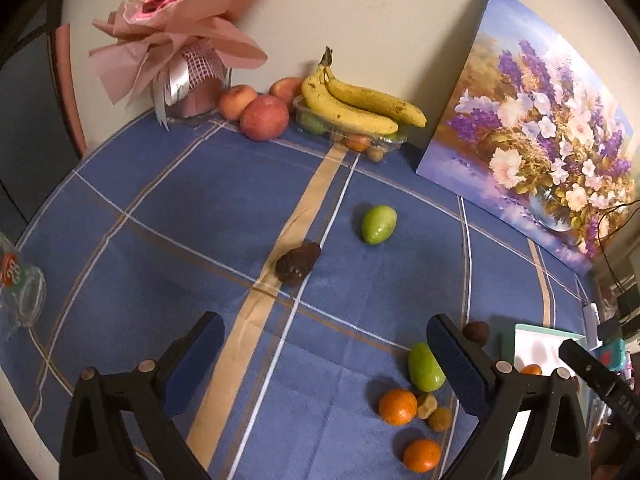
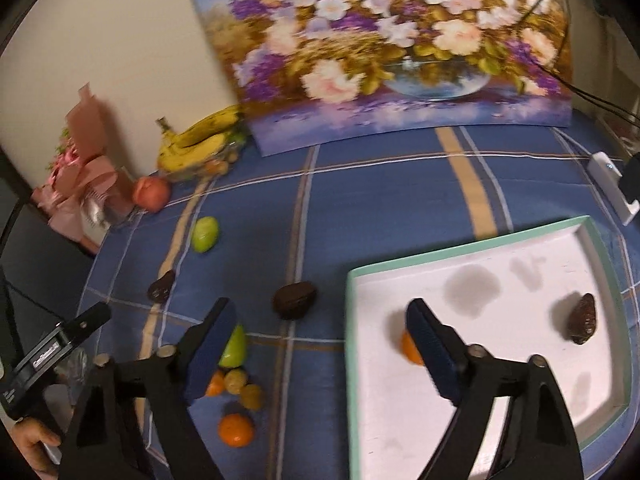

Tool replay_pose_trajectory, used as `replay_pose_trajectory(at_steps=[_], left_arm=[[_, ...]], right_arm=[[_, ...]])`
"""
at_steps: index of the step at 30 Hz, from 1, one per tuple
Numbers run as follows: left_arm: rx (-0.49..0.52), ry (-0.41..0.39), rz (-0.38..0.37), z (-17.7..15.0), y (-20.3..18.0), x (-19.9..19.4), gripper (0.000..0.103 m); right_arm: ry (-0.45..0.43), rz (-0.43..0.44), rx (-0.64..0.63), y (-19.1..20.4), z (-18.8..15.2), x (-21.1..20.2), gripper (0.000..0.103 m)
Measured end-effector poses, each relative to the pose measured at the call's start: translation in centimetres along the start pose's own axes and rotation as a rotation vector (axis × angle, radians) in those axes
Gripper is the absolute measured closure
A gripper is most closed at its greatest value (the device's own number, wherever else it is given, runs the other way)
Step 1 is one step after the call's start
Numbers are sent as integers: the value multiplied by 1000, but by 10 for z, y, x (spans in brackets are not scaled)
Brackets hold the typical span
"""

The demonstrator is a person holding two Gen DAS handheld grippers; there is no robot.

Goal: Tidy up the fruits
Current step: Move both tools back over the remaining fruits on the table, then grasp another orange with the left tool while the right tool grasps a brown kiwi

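One bottle [image 1: 16, 280] | red-orange label | letters too blurred to read

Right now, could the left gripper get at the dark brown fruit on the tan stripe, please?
Probably yes: the left gripper is open, pointing towards the dark brown fruit, with only bare blue tablecloth between them.
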State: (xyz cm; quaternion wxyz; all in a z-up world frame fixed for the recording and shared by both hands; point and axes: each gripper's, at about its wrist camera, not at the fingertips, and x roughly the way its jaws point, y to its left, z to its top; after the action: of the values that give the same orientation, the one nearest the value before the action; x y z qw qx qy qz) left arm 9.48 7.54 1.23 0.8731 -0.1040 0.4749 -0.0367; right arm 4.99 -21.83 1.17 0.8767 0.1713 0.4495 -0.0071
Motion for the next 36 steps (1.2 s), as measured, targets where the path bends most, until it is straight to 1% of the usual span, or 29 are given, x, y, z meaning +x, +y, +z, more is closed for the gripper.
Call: replay_pose_trajectory(at_steps=[2, 6, 7, 8, 10, 12, 13, 16, 20, 25, 28, 30, 31, 32, 33, 36], left_arm=[[4, 22, 0, -4, -2, 5, 1], [-24, 70, -1, -7, -5, 13, 2], [-24, 78, -17, -9, -6, 15, 2], [-23, 87, -27, -10, -7, 17, 3], [-16, 110, -24, -13, -10, 21, 6], [-14, 130, -13, -16, -12, 25, 11], [-13, 138, -13, -17, -12, 27, 13], [-14, 187, -19, -23, -13, 37, 14], [-25, 233, -25, -30, -12, 48, 15], [-34, 291, -41, -37, -13, 61, 15], [-36, 309, -33, -40, -12, 65, 15], [-42, 322, -35, -42, -11, 68, 20], [-48, 328, -37, -43, -11, 69, 21], [-56, 333, -39, -44, -10, 69, 21], [-60, 336, -40, -44, -9, 70, 21], [-61, 340, -43, -45, -9, 69, 21]], right_arm=[[11, 12, -10, 7, -3, 2, 27], [41, 29, -37, 20, -10, 7, 30], [46, 34, -45, 23, -11, 8, 33], [55, 39, -58, 27, -13, 10, 38], [73, 39, -72, 32, -16, 14, 41], [91, 42, -78, 36, -19, 18, 41], [99, 48, -78, 37, -20, 19, 42], [137, 60, -81, 40, -24, 28, 50], [186, 47, -102, 44, -32, 40, 55], [249, 47, -128, 51, -43, 54, 55], [285, 37, -149, 55, -50, 62, 57], [306, 31, -162, 57, -55, 67, 57], [313, 29, -167, 58, -57, 69, 58], [321, 26, -174, 60, -59, 71, 62], [330, 24, -182, 61, -61, 73, 63], [349, 19, -198, 64, -65, 79, 64]])
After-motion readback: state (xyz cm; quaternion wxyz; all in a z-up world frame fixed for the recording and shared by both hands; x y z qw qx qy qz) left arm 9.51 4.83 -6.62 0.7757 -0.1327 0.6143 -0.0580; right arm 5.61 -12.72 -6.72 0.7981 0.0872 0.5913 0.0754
